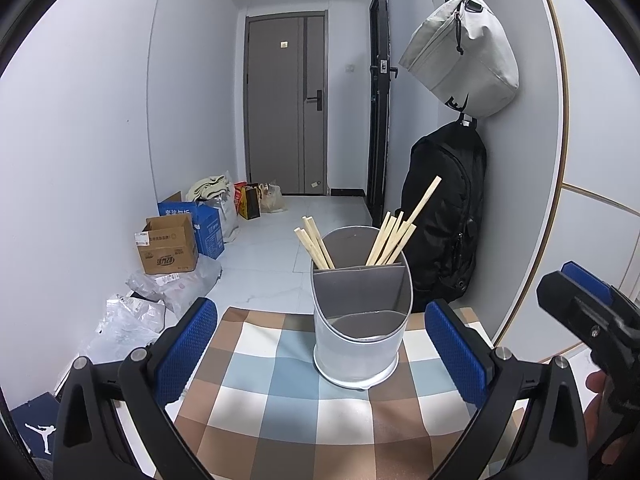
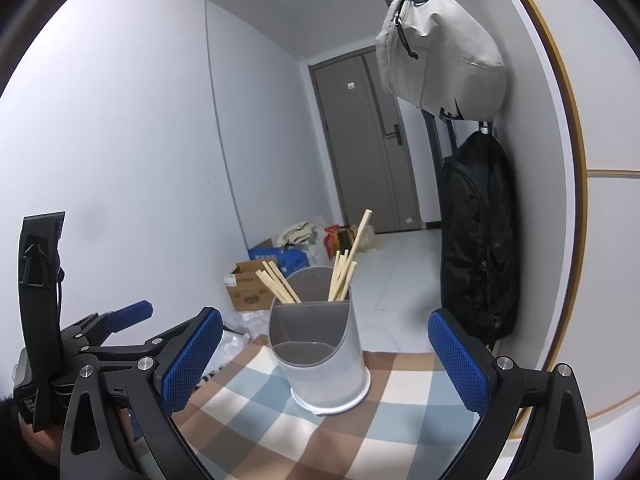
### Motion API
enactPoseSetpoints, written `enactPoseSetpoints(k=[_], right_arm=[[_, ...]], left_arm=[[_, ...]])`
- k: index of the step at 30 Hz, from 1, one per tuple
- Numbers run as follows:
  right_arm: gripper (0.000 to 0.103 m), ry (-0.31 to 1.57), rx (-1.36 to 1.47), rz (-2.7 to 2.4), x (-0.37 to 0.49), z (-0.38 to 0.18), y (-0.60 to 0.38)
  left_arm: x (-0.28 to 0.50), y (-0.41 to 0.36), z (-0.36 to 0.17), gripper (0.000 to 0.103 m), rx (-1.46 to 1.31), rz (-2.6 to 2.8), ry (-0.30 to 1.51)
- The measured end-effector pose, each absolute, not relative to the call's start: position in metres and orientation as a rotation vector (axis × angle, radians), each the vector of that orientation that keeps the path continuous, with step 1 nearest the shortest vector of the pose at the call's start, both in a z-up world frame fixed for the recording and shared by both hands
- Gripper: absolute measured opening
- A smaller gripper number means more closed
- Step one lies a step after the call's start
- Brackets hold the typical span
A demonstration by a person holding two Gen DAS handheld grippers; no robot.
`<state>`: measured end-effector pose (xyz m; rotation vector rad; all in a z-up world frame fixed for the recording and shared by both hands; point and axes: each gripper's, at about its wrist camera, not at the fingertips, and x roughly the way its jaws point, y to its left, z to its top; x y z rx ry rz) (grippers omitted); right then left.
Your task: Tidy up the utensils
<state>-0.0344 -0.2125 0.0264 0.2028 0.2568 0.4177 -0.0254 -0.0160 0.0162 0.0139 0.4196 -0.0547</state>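
Note:
A grey utensil holder with inner dividers stands upright on the checked tablecloth. Several wooden chopsticks lean in its back right compartment, and a few more chopsticks lean in the back left one. The front compartment looks empty. My left gripper is open and empty, a little in front of the holder. My right gripper is open and empty, facing the holder from the right; it also shows in the left wrist view.
The small table stands against a wall with a black backpack and a grey bag hanging on it. Cardboard boxes and plastic bags lie on the floor at the left. A door is at the far end.

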Motion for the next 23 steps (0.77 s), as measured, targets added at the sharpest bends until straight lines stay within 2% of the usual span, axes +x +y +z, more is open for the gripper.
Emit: enactPoseSetpoints(k=[23], right_arm=[[0.103,0.258,0.221,0.404,-0.035,0.0256,-0.2168]], left_arm=[[-0.0234,-0.0154,0.0115,0.101,0.005,-0.069,0.439]])
